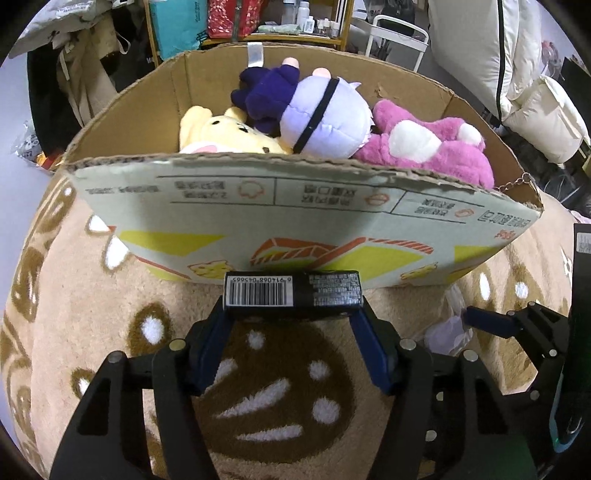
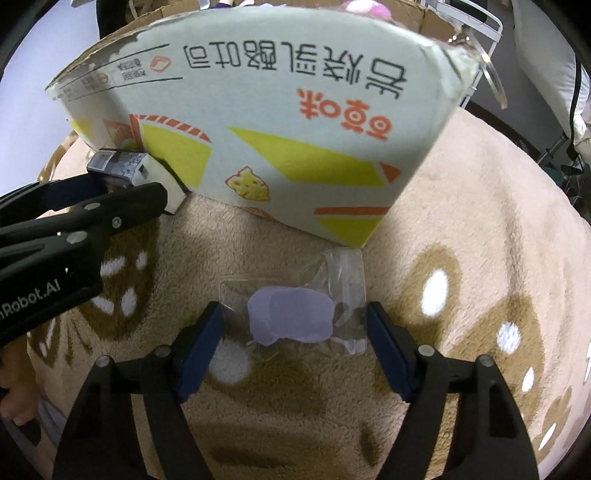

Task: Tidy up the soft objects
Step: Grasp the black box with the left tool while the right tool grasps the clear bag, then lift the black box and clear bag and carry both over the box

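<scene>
A cardboard box (image 1: 295, 210) stands on the beige patterned rug and holds a yellow bear plush (image 1: 221, 133), a purple doll with a lavender head (image 1: 314, 118) and a pink plush (image 1: 436, 147). My left gripper (image 1: 293, 314) is shut on a small black packet with a barcode (image 1: 291, 293), held against the box's front wall; it also shows in the right wrist view (image 2: 122, 166). My right gripper (image 2: 293, 321) is open, its fingers on either side of a clear plastic bag with a lavender soft piece (image 2: 291, 317) lying on the rug in front of the box (image 2: 277, 129).
The rug (image 2: 461, 221) covers the whole surface. Behind the box are a shelf with bottles and boxes (image 1: 258, 22), a white metal rack (image 1: 399, 37), hanging clothes (image 1: 85, 74) and white bedding (image 1: 517, 74).
</scene>
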